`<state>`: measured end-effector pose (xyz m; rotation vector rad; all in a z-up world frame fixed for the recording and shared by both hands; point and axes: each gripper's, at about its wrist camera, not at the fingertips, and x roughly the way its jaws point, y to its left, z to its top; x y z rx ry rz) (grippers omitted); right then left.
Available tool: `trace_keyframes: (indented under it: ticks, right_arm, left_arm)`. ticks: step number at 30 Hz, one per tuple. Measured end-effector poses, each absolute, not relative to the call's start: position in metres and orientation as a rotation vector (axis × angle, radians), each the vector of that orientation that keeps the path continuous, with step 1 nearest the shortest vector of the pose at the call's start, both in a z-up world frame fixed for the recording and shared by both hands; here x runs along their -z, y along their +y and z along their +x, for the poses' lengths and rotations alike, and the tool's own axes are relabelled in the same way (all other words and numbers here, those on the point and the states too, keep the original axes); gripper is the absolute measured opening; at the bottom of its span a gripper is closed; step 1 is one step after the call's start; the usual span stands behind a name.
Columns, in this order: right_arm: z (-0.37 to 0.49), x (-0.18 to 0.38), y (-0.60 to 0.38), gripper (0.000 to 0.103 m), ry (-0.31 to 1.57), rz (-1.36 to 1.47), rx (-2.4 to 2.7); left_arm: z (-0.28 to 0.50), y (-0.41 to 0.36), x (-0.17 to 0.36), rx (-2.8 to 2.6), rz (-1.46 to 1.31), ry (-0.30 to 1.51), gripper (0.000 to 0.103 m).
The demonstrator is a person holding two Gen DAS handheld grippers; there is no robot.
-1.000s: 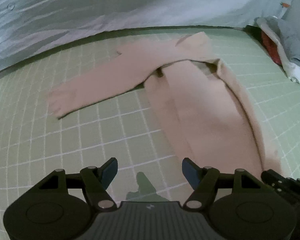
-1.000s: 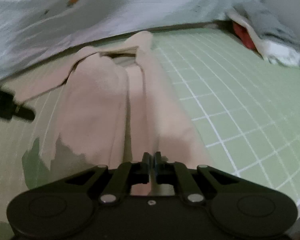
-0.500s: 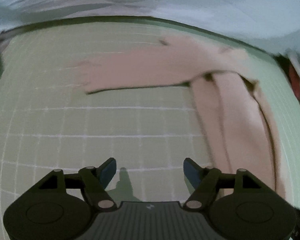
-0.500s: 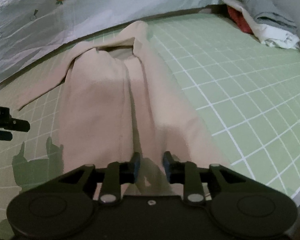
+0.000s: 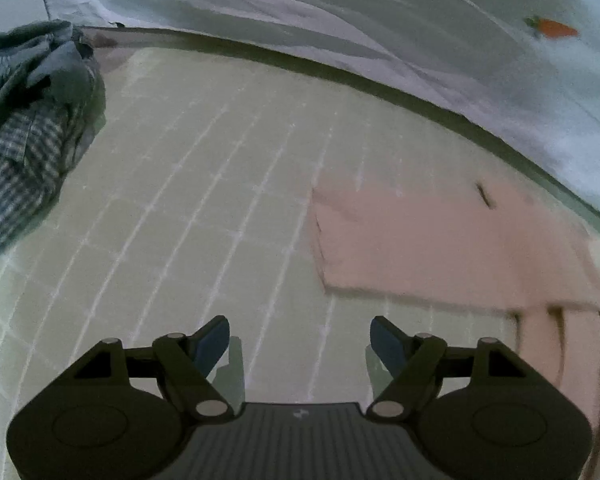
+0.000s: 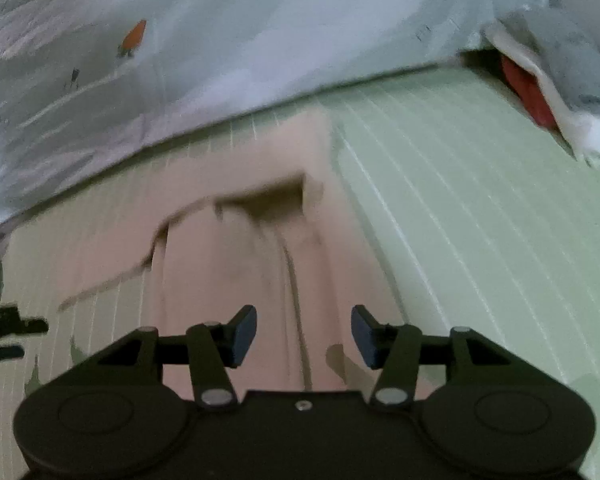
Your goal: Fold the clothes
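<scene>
A beige long-sleeved top (image 6: 260,264) lies on the green gridded mat (image 6: 460,208), its body folded lengthwise with the neck opening (image 6: 276,196) toward the far edge. In the left wrist view one sleeve (image 5: 420,240) stretches flat to the left, its cuff end up and right of my left gripper (image 5: 300,344). That gripper is open over bare mat (image 5: 220,208), holding nothing. My right gripper (image 6: 304,338) hovers above the folded body, its jaws opening, with no cloth between the pads. The left gripper shows as a dark shape (image 6: 0,332) at the right wrist view's left edge.
A crumpled pile of checked and dark grey clothes (image 5: 28,120) sits at the mat's left. A stack of folded grey, white and red garments (image 6: 556,88) lies at the far right. A pale sheet with carrot prints (image 6: 220,48) hangs behind the mat's far edge.
My right gripper went from shut on the top's hem to open and lifted off it. My left gripper swung left, so the sleeve cuff and the clothes pile came into view.
</scene>
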<state>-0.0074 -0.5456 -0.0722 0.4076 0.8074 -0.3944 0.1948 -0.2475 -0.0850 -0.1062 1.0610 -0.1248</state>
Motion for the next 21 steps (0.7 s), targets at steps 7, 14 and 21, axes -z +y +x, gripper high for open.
trace_keyframes:
  ticks: [7, 14, 21]
  right_arm:
    - [0.08, 0.081, -0.609, 0.053, 0.772, 0.355, 0.363]
    - [0.157, 0.108, -0.644, 0.048, 0.789, 0.254, 0.284]
    - [0.18, 0.133, -0.63, 0.029, 0.871, 0.15, 0.261]
  left_arm:
    - [0.24, -0.278, 0.094, 0.105, 0.001, 1.038, 0.078]
    - [0.265, -0.299, 0.106, 0.094, 0.049, 1.036, 0.078]
    - [0.27, -0.296, 0.101, 0.132, 0.029, 1.027, 0.05]
